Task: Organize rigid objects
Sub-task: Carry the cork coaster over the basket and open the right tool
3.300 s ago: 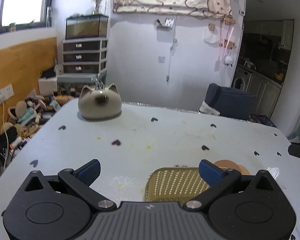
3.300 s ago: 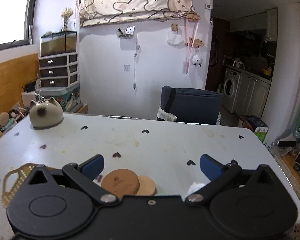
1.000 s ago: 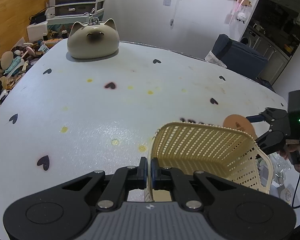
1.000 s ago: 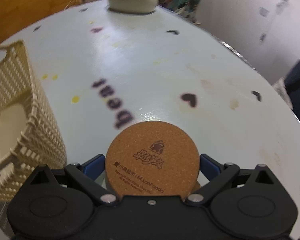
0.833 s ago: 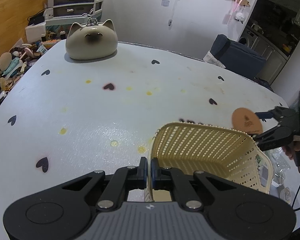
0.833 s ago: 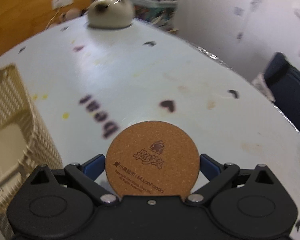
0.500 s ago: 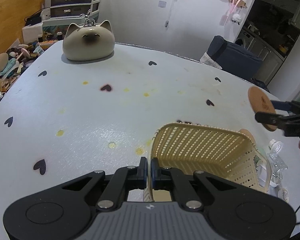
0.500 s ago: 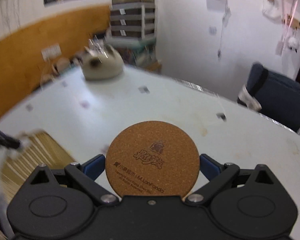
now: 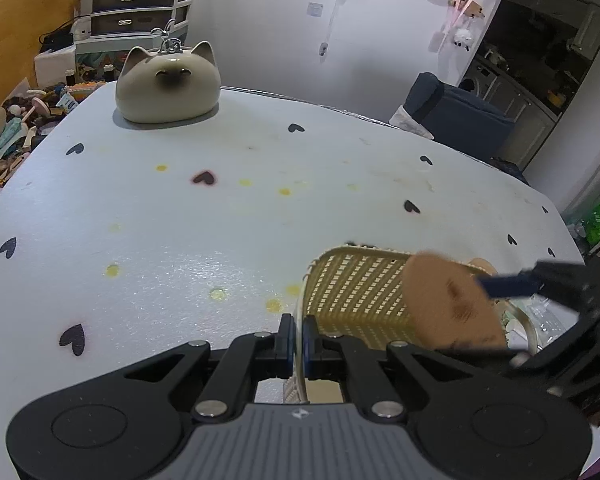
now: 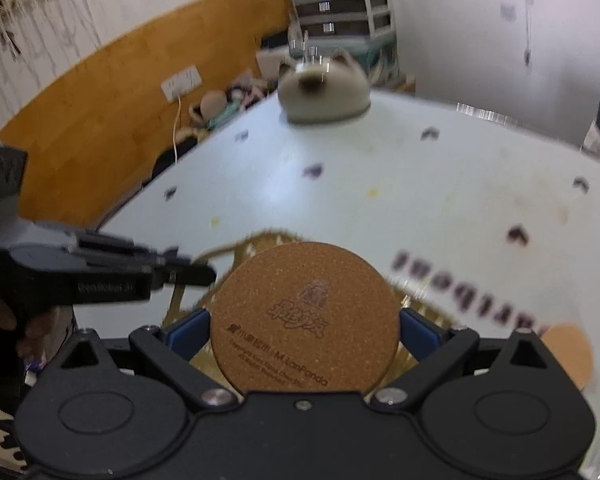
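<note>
Coaster (image 10: 305,316) over the basket (image 9: 356,292), both grippers clamped.

We see our left gripper (image 9: 295,338) pinching the basket's near rim and our right gripper (image 10: 305,326) gripping the round cork coaster by its edges above the basket's opening. Beyond lies the table (image 9: 180,216), wide and bare up to a cat-shaped ornament (image 9: 167,82).

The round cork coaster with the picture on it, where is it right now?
The cork coaster is pinched in the right tool, up in the air over the open yellow basket, whose rim the left tool grips.
</note>
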{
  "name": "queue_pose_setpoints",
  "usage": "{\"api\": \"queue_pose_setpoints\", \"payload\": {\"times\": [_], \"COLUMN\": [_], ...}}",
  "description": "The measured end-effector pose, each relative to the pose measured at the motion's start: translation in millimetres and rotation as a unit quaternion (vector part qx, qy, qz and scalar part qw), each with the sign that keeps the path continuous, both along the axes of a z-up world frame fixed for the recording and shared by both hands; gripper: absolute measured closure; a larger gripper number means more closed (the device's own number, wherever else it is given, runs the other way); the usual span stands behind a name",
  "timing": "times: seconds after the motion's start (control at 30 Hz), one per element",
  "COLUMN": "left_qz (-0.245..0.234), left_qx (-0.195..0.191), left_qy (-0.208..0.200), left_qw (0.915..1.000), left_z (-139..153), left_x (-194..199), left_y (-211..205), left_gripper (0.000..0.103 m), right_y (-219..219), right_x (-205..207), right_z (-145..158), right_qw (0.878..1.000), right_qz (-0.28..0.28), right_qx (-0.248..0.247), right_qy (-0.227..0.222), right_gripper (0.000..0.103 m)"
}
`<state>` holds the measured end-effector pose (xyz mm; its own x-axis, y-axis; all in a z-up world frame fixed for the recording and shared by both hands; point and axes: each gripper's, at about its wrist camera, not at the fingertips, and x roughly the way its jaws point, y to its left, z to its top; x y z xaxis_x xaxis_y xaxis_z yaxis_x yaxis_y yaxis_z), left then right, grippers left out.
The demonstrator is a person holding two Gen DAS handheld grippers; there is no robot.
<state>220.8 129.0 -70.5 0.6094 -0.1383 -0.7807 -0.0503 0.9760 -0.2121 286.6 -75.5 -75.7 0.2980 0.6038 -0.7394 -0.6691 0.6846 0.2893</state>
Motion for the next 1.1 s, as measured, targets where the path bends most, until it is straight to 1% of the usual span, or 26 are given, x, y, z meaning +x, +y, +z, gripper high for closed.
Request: {"api": "queue_pose_setpoints", "payload": {"times": [0.03, 0.1, 0.2, 0.4, 0.57, 0.63, 0.73, 0.93, 1.1], "left_qz": [-0.001, -0.002, -0.002, -0.005, -0.005, -0.005, -0.005, -0.007, -0.008], "left_qx": [0.000, -0.001, 0.000, -0.003, -0.004, -0.004, -0.004, -0.005, -0.004], "left_qy": [0.000, -0.001, -0.001, 0.000, 0.000, 0.000, 0.000, 0.000, 0.000], "left_qw": [1.0000, 1.0000, 1.0000, 1.0000, 1.0000, 1.0000, 1.0000, 1.0000, 1.0000], "left_z": [0, 0, 0, -1, -1, -1, -1, -1, 0], "left_x": [0, 0, 0, 0, 1, 1, 1, 0, 1], "left_y": [0, 1, 1, 0, 0, 0, 0, -1, -1], "left_gripper": [0.099, 0.099, 0.099, 0.099, 0.099, 0.099, 0.099, 0.099, 0.099], "right_y": [0, 5, 12, 27, 42, 45, 48, 50, 46], "right_x": [-7, -4, -3, 3, 0, 1, 5, 8, 8], "right_z": [-4, -13, -26, -28, -26, -28, -33, -45, -48], "right_qw": [1.000, 0.999, 0.998, 0.996, 0.996, 0.996, 0.997, 0.996, 0.997], "right_qz": [-0.001, -0.004, -0.015, -0.030, 0.011, 0.019, 0.023, 0.011, 0.002], "right_qx": [-0.003, -0.011, -0.031, -0.072, -0.085, -0.084, -0.060, -0.072, -0.063], "right_qy": [0.010, 0.036, 0.053, 0.040, 0.033, 0.030, 0.031, 0.043, 0.049], "right_gripper": [0.003, 0.003, 0.003, 0.003, 0.003, 0.003, 0.003, 0.002, 0.002]}}
